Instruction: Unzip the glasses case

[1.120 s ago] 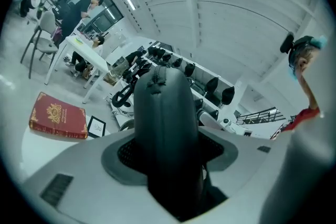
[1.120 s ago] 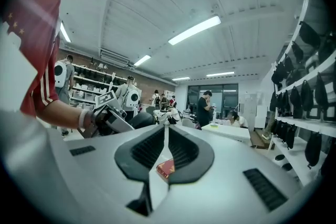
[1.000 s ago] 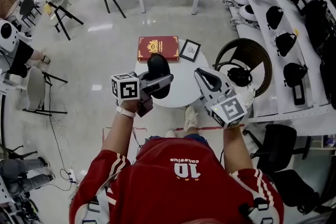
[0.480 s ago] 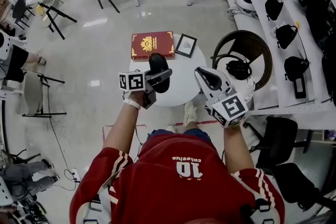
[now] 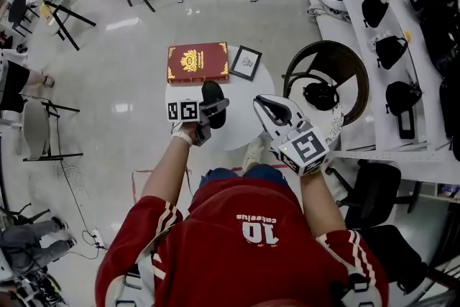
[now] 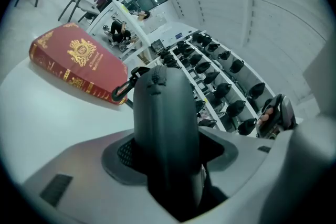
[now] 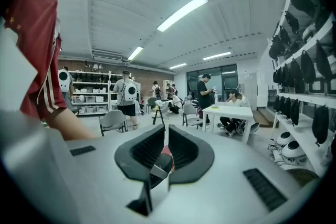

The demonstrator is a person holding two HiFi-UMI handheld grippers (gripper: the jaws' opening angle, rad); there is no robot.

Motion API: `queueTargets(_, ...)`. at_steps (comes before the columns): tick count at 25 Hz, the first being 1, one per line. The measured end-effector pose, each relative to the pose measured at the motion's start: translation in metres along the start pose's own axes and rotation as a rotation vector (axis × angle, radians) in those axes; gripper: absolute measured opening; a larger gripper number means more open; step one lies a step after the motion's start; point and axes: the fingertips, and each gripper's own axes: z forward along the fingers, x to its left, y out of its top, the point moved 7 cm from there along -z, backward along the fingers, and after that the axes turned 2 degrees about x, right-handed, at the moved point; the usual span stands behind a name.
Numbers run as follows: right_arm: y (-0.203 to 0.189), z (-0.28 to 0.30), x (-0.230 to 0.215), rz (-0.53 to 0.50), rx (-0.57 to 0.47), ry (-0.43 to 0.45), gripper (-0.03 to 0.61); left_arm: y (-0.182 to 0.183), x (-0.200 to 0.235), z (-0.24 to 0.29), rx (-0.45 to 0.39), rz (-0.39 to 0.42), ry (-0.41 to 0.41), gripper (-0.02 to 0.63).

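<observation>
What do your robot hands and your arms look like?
The left gripper and right gripper are pale grey plastic with black ribbed pads. Each carries a white cube with black square markers. The short sleeves are red with white stripes, and a white band circles the left wrist.

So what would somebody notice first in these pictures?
Probably the black glasses case, gripped in the left gripper over the small round white table. Next comes the red book with gold patterns, lying at the table's far edge beside a little framed picture.
</observation>
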Motion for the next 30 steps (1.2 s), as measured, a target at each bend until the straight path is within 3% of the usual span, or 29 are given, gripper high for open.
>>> queueTargets(10, -0.022, 0.014, -0.036, 0.019, 0.064, 0.04, 0.035, -0.008, 0.069, 0.035, 0.043, -0.079, 0.119, 0.272)
queueTargets(19, -0.035, 0.019, -0.053, 0.018, 0.107, 0.062, 0.035, -0.003, 0.1, 0.049, 0.061, -0.117, 0.22, 0.272)
queueTargets(25, -0.036, 0.019, -0.053, 0.022, 0.104, 0.066, 0.035, -0.007, 0.112, 0.04, 0.079, -0.047, 0.325, 0.285)
queueTargets(30, -0.034, 0.022, -0.049, 0.017, 0.104, 0.078, 0.035, -0.002, 0.117, 0.025, 0.066, -0.028, 0.364, 0.307)
